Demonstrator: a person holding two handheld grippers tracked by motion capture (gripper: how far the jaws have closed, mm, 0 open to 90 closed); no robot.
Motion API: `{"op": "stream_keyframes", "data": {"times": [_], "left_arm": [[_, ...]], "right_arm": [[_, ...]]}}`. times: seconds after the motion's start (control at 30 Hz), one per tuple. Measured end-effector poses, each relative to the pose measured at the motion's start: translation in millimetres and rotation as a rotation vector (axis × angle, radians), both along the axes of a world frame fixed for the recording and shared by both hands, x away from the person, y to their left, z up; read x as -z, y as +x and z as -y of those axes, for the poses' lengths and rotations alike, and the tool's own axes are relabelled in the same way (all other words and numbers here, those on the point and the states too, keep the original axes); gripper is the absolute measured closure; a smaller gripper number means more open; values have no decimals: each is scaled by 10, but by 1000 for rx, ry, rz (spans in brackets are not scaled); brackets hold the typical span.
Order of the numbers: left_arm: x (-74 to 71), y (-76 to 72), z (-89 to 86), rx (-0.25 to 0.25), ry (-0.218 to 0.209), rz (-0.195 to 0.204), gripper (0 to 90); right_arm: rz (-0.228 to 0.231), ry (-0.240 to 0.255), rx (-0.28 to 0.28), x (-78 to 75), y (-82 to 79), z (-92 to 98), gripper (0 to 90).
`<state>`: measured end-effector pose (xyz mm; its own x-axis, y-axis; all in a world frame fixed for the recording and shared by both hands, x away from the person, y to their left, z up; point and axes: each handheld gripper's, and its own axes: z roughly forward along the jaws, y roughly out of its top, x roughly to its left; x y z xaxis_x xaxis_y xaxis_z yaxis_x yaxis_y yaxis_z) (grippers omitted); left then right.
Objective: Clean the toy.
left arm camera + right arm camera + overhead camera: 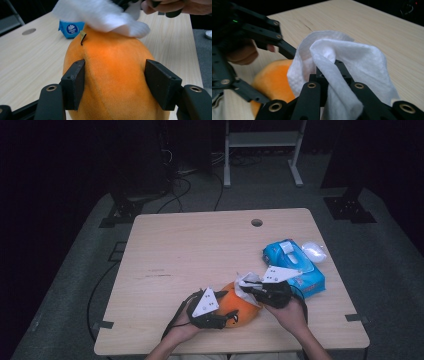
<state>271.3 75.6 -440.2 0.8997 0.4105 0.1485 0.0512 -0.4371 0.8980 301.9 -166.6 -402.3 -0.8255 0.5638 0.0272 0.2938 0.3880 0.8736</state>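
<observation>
Plush (239,309), orange and rounded, is lying at the near edge of the table (200,250), with its long axis running away from the left gripper (113,82) toward the blue wipe pack (295,267) behind it. The left gripper is reaching in from the near end of the plush, and its jaws are standing half spread on either flank, the pads (75,82) at or just off the fabric; whether they are pressing cannot be told. A white wipe (342,65) is draping over the far top of the plush, touching it just beyond a small black tag (82,38). The right gripper (332,72) is coming at the plush from the far side, jaws pressed together and pinching the wipe. The right gripper is therefore nearer the surface to be wiped, while the left gripper is likely steadying the plush.
</observation>
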Motion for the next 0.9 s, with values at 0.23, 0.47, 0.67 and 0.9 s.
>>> {"op": "stream_keyframes", "data": {"times": [0.23,0.47,0.67,0.9], "left_arm": [[-11,123,-103,-105,-72,-111,90],[-19,95,-49,-55,-16,-71,375],[-116,-41,8,0,76,124,456],[-59,57,-28,-45,-19,7,242]], "right_arm": [[-33,-21,40,109,63,142,835],[3,-5,-31,18,-76,-71,834],[77,-9,-39,-135,-155,-149,834],[-33,-29,70,39,83,238,834]]}}
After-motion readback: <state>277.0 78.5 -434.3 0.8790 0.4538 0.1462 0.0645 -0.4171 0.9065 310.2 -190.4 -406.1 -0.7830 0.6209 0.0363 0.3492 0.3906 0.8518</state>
